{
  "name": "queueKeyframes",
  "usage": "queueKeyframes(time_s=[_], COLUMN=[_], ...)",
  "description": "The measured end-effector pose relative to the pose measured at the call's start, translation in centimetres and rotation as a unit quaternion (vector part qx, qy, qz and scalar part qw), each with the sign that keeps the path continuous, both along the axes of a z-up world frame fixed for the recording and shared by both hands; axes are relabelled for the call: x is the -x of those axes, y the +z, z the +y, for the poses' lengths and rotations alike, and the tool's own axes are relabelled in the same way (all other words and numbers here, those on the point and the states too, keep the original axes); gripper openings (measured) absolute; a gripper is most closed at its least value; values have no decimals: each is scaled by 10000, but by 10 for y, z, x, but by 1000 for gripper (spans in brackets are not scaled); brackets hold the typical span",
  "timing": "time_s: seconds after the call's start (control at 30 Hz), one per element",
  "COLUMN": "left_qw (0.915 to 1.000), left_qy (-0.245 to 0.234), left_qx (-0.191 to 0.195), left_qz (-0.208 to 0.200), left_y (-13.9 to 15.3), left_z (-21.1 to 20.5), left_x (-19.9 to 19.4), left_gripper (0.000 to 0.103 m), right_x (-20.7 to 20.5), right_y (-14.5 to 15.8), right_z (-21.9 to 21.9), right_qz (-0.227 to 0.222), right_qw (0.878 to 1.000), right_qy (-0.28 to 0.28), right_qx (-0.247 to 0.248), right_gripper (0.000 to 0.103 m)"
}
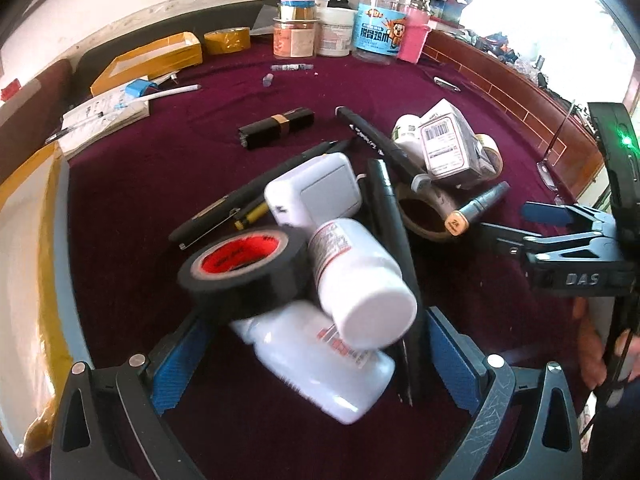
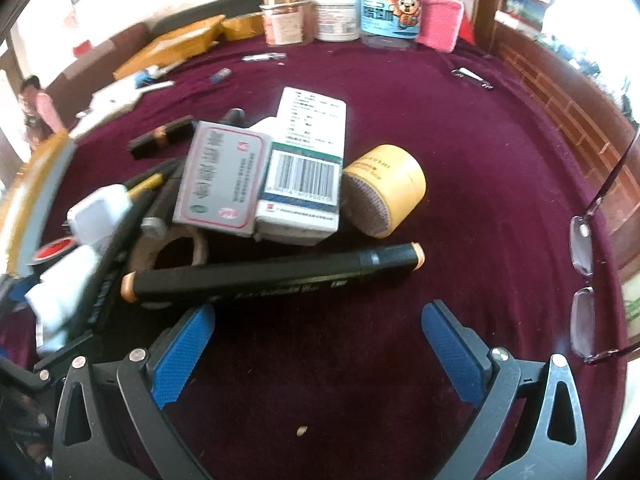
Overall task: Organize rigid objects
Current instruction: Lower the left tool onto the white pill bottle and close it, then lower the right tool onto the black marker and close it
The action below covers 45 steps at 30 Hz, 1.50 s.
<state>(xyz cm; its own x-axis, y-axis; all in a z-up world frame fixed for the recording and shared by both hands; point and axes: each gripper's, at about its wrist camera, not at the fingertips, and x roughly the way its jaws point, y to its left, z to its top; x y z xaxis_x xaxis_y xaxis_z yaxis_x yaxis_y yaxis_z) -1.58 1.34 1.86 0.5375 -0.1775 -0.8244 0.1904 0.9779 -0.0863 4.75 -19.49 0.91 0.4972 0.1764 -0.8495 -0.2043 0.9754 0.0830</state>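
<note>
Left gripper [image 1: 316, 360]: jaws spread wide, gripping nothing. Between its fingers lie two white bottles [image 1: 360, 280], stacked; one black tape roll [image 1: 244, 272] leans at the left finger. Right gripper [image 2: 318, 350]: jaws wide apart, empty. Just ahead: one black marker [image 2: 272, 276]; beyond it, two medicine boxes [image 2: 304, 168] and one yellow tape roll [image 2: 384, 196], all touching.

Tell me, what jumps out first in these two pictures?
A jumbled heap on a dark red tablecloth: in the left view a black tape roll with a red core leans on white bottles between the open left gripper's blue fingers. In the right view a long black marker lies across before the open right gripper, behind it medicine boxes and a yellow tape roll.
</note>
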Motion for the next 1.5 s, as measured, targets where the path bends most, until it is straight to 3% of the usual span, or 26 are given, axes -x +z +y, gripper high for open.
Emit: queueKeyframes(time_s=[0.13,0.23,0.47,0.7,0.83,0.87,1.0,1.23,1.5], left_qw=[9998,9995,9987,9979,9988,9988,9987,9976,9995], left_qy=[-4,-58,-90,-35,120,139,102,-127,-122], left_qx=[193,306,496,621,429,429,437,627,267], left_qz=[-72,-72,63,154,184,201,239,256,126], left_y=[5,7,5,1,1,1,1,2,0], left_z=[8,14,30,35,38,41,50,57,41], left_x=[4,6,14,17,14,13,15,27,20], left_gripper=[101,93,76,75,40,37,36,36,36], right_x=[11,21,50,56,55,56,58,57,54], right_y=[6,11,22,25,27,28,30,30,28], right_z=[0,0,-3,-5,-3,-3,-2,-1,15], right_qz=[-102,-108,-230,-336,-383,-386,-431,-424,-285], right_qw=[9998,9990,9954,9938,9932,9930,9930,9930,9926], right_qy=[174,375,850,922,938,954,958,964,1056], right_qx=[-67,-228,-373,-518,-571,-582,-536,-527,-531], right_gripper=[103,96,96,96,93,91,81,80,77])
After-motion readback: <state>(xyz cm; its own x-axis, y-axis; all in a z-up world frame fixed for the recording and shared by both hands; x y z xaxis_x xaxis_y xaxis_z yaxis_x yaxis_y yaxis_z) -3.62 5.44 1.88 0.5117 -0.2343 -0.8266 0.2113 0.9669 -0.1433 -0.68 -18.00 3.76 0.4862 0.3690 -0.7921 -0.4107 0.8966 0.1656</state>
